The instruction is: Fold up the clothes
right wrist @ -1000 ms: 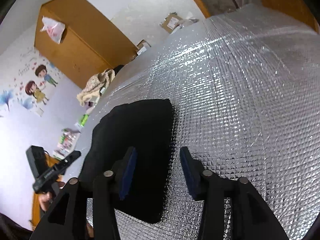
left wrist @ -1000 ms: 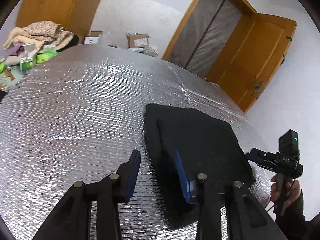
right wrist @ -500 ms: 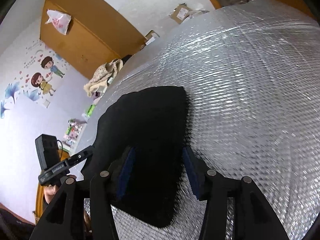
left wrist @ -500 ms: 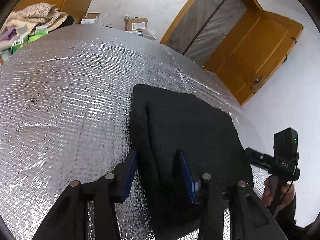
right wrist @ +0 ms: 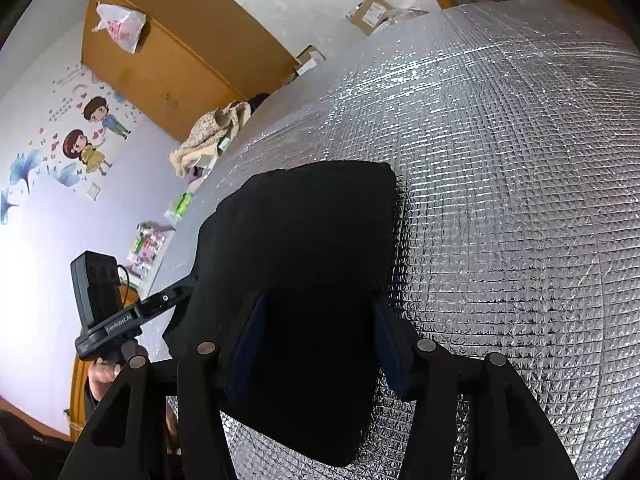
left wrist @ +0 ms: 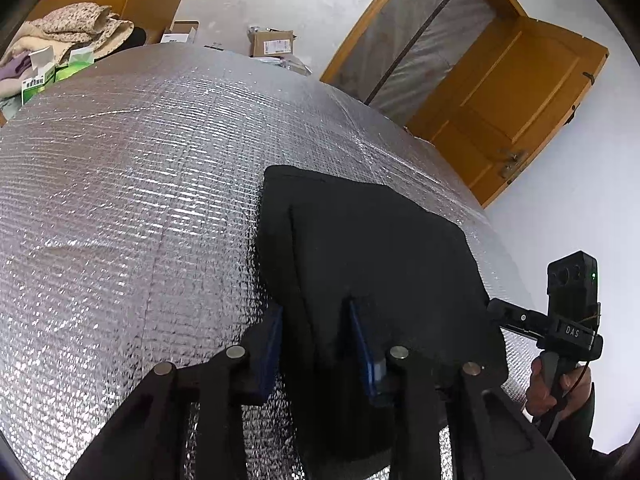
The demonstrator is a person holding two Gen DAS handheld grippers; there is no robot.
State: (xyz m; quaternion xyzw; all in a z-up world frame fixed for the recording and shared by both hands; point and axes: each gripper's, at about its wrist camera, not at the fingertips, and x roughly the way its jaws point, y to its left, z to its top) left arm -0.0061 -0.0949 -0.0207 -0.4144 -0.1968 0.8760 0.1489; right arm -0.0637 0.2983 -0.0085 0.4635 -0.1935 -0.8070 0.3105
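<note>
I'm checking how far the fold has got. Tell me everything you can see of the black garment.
The black garment is a plain, matte, thick-looking dark cloth, folded into a compact, roughly rectangular bundle with a raised fold edge along its left side. It lies flat on the silver quilted foil surface, near the edge closest to the person. The left gripper straddles its near left edge and the right gripper its near right edge, both with jaws apart.

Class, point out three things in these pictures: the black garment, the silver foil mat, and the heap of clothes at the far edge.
black garment (left wrist: 372,248), left wrist view, on its flat top layer.
silver foil mat (right wrist: 520,160), right wrist view, on a bare stretch.
heap of clothes (left wrist: 76,28), left wrist view, on the speckled top piece.
</note>
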